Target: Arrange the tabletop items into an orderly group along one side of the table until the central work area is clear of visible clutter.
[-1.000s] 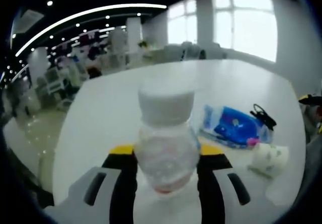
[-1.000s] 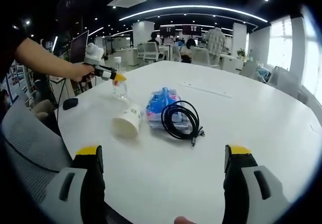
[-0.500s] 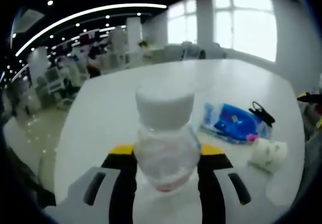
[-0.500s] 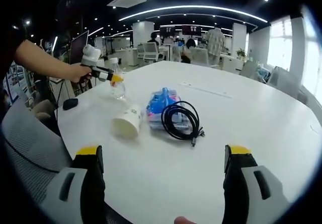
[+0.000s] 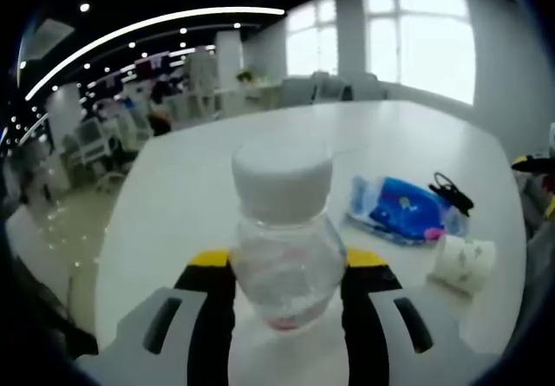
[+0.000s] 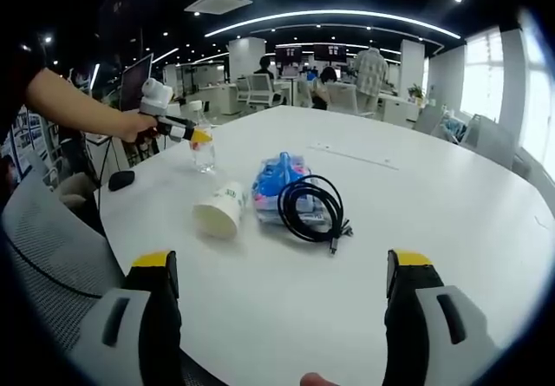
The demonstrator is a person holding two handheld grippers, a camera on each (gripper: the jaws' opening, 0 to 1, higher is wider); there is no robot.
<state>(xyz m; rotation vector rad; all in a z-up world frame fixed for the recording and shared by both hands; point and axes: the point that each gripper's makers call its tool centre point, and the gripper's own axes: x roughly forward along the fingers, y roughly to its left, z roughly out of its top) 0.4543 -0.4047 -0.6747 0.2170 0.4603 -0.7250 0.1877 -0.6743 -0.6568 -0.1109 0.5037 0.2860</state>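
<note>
My left gripper (image 5: pixel 286 264) is shut on a clear plastic bottle (image 5: pixel 284 238) with a white cap, held upright over the white table (image 5: pixel 191 178). In the right gripper view the same bottle (image 6: pixel 203 147) stands near the table's far left edge, with the left gripper (image 6: pixel 186 131) and a person's hand around it. A paper cup (image 6: pixel 218 212) lies on its side. Beside it sit a blue packet (image 6: pixel 276 181) and a coiled black cable (image 6: pixel 310 206). My right gripper (image 6: pixel 282 304) hangs open above the near table, nothing between its jaws.
A black mouse (image 6: pixel 120 179) lies near the table's left edge. A grey mesh chair (image 6: pixel 52 256) stands at the near left. The white table (image 6: pixel 434 195) stretches bare to the right. Office desks and people stand in the background.
The left gripper with the bottle has shifted slightly, and the cup and packet sit a little lower in its view. My right gripper has stayed still.
</note>
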